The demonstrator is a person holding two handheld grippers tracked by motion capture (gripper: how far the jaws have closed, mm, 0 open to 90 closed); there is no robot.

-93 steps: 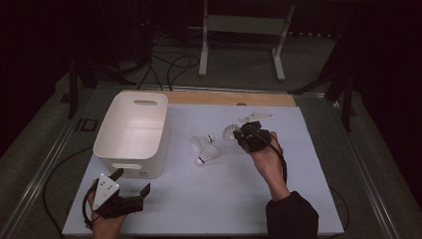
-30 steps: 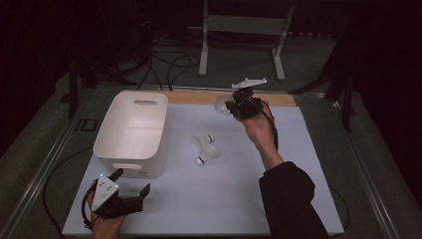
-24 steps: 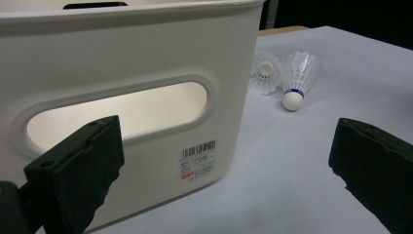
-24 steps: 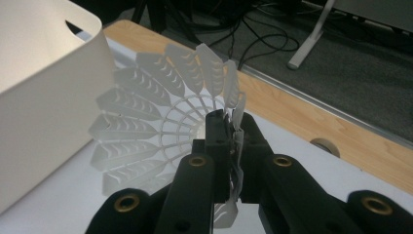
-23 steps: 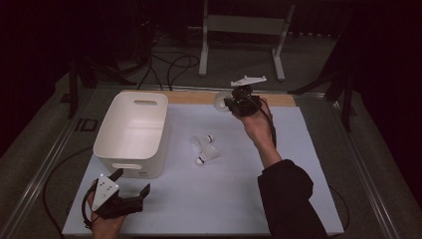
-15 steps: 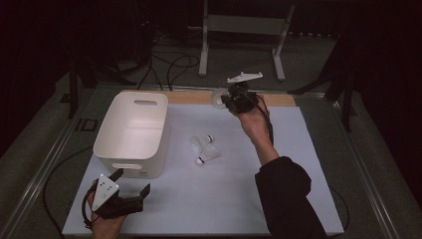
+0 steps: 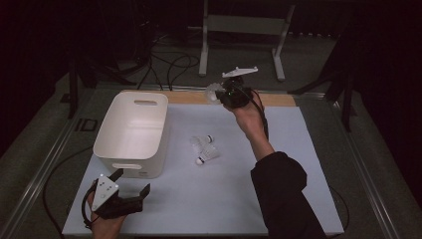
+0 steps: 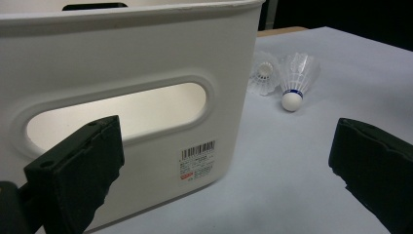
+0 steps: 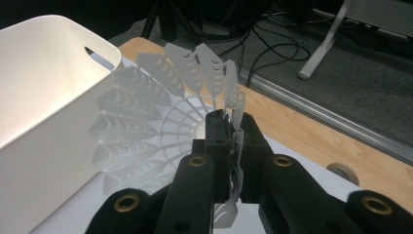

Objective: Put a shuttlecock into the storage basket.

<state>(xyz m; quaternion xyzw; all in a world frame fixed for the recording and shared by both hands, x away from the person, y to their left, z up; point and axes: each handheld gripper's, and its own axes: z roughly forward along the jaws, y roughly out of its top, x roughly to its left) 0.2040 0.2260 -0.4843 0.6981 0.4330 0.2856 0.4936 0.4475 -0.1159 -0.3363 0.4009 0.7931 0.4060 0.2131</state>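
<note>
My right gripper (image 7: 222,93) is raised over the table's far edge, shut on the skirt of a white shuttlecock (image 7: 214,91). In the right gripper view the jaws pinch the skirt's rim (image 9: 233,127) and the shuttlecock (image 9: 151,131) fans out to the left of them, beside the white bin (image 9: 44,97). Two more shuttlecocks (image 7: 204,149) lie mid-table, right of the white bin (image 7: 132,133). My left gripper (image 7: 130,184) rests open at the table's near left corner, facing the bin's handle slot (image 8: 122,114), nothing between its fingers; the two shuttlecocks (image 8: 285,78) lie beyond.
A wooden strip (image 7: 278,99) runs along the table's far edge, with a metal stand (image 7: 239,30) and cables on the floor behind. A roll of tape (image 9: 343,173) lies on the wood. The white sheet (image 7: 224,199) has bare room in front and to the right.
My right hand has lifted the shuttlecock from beside the other two and carried it up, back and left toward the bin's far corner. The left gripper has stayed still.
</note>
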